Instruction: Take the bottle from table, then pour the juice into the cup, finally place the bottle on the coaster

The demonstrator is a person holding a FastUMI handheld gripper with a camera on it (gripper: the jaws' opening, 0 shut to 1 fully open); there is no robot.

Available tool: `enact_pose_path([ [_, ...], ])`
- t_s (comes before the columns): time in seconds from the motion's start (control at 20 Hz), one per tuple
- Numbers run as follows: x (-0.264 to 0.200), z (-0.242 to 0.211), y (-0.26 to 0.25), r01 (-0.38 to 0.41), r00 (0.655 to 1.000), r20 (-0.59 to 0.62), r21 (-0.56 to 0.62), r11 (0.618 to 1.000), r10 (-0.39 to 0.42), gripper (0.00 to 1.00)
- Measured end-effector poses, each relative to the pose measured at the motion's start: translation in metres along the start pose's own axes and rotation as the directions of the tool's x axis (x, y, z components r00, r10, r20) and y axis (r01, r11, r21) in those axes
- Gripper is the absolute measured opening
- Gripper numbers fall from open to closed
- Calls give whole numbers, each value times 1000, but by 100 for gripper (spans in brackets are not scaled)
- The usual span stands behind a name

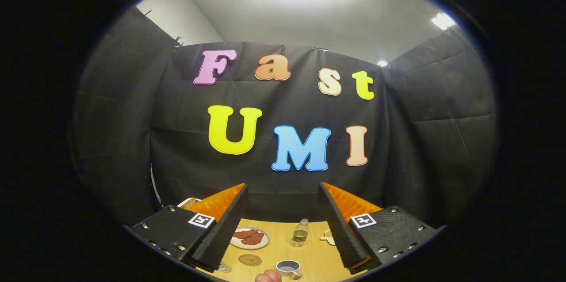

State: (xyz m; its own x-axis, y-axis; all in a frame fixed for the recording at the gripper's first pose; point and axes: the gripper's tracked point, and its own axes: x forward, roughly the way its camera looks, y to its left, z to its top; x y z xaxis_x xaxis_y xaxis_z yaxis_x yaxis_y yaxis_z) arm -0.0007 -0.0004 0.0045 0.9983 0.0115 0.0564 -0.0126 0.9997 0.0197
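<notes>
The gripper (pixel 283 224) is held high and well back from the table (pixel 318 260), its fingers spread wide with nothing between them. The spread is judged to be readiness for the bottle, since the gap is far broader than the bottle itself.

The bottle (pixel 300 233) stands upright on the table, seen in the gap between the fingers and slightly toward the right one, well ahead of the tips. A little liquid is seen in its lower part; whether a cap is on cannot be told with certainty. It is untouched, so the first step of the task is judged not yet done.

The cup (pixel 288 267) is set nearer than the bottle, almost in line with it, which should keep the pour short. The coaster (pixel 250 260) lies flat toward the left finger, beside the cup and apart from it, left bare to receive the bottle at the end. Beyond the coaster a plate (pixel 250 238) with reddish food pieces is seen next to the left finger; it takes no part in the task. A small pale thing lies by the right finger, too small to identify. A fingertip (pixel 268 276) of a person is seen just beside the cup.
</notes>
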Motion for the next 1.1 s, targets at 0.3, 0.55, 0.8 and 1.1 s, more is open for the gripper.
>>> enact_pose_path([
  [0.3,2,-3,0,15,1000,5,-23,1000,-15,96],
  [0.55,6,-5,-4,39,999,18,-11,999,-38,96],
  [0.8,1,-51,14,7,1000,-3,48,999,-7,96],
  [1.1,-23,-136,48,-79,997,-1,6,997,79,97],
])
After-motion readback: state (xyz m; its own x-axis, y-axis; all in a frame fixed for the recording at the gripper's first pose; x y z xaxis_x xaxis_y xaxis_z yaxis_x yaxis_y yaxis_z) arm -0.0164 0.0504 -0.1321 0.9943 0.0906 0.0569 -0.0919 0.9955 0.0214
